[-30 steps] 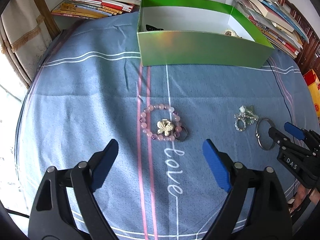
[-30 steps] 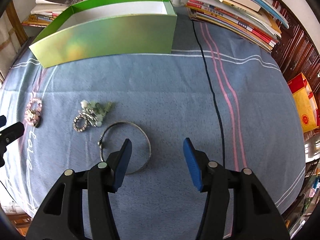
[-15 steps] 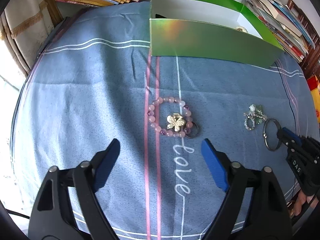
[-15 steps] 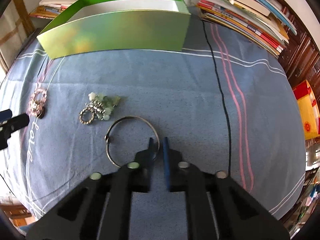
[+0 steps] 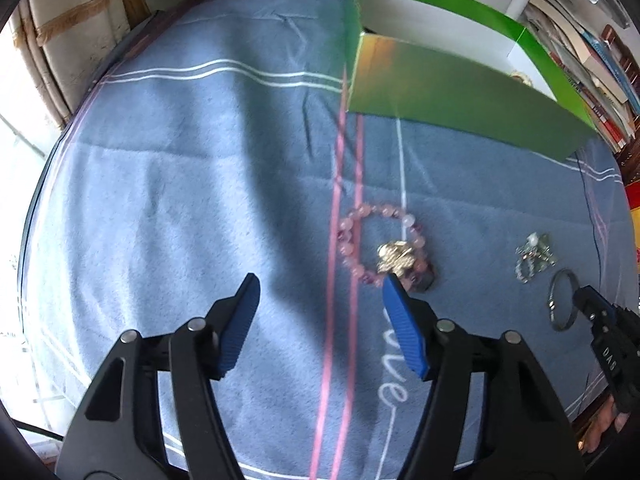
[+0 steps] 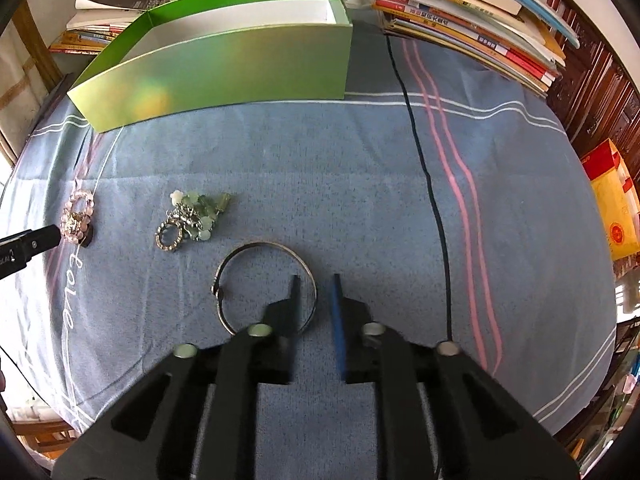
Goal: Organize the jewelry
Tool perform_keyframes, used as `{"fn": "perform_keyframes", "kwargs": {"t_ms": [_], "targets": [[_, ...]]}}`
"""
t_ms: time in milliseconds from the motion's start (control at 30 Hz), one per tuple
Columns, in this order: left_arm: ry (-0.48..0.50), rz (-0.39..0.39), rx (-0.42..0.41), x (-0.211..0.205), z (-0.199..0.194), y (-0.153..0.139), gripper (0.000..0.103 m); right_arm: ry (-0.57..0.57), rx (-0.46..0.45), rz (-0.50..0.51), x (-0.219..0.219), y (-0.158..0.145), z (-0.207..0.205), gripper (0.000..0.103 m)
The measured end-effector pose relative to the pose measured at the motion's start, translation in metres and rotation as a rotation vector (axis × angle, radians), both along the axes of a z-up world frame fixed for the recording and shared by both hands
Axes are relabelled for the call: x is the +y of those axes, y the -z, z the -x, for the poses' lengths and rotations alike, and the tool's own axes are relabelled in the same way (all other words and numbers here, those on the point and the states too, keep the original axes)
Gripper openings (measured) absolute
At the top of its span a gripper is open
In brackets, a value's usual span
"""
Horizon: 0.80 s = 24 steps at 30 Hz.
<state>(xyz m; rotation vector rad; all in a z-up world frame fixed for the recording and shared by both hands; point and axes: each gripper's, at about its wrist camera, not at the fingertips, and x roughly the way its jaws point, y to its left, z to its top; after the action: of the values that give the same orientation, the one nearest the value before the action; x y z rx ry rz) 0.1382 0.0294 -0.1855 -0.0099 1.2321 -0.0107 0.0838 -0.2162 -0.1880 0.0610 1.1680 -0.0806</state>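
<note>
Left gripper [image 5: 320,292], low centre of its frame: jaws closing, nothing between them, right pad tip just at the pink bead bracelet [image 5: 380,246] with its gold flower charm [image 5: 397,257]. Right gripper [image 6: 314,296], low centre of its own frame: jaws opening, narrow gap straddling the rim of the silver bangle [image 6: 264,286], pads apparently not pressing it, though hard to judge. Left of the bangle, a green-bead charm cluster [image 6: 192,220]. Beyond, upper frame, green box [image 6: 224,72] on blue striped cloth [image 6: 360,184]; stacked books [image 6: 472,24] upper right.
</note>
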Motion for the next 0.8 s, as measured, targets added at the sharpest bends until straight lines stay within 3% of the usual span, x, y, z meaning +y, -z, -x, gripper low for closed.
{"fn": "perform_keyframes", "kwargs": {"t_ms": [233,367,500,567,800], "targets": [[0.054,-0.001,-0.013,-0.02,-0.007,-0.002,0.061,-0.005,0.006,0.01,0.004,0.0,-0.004,0.021],[0.066,0.014,0.003,-0.026,-0.012,0.003,0.047,-0.003,0.014,0.013,0.005,0.003,-0.007,0.021],[0.074,0.02,0.003,-0.031,-0.019,0.006,0.04,0.005,0.028,0.011,0.004,0.007,-0.008,0.021],[0.081,0.022,0.003,-0.032,-0.019,0.006,0.023,0.009,0.029,0.005,0.003,0.009,-0.008,0.021],[0.076,0.063,-0.003,-0.024,-0.017,-0.003,0.022,0.017,0.023,0.005,0.002,0.01,-0.011,0.021]]}}
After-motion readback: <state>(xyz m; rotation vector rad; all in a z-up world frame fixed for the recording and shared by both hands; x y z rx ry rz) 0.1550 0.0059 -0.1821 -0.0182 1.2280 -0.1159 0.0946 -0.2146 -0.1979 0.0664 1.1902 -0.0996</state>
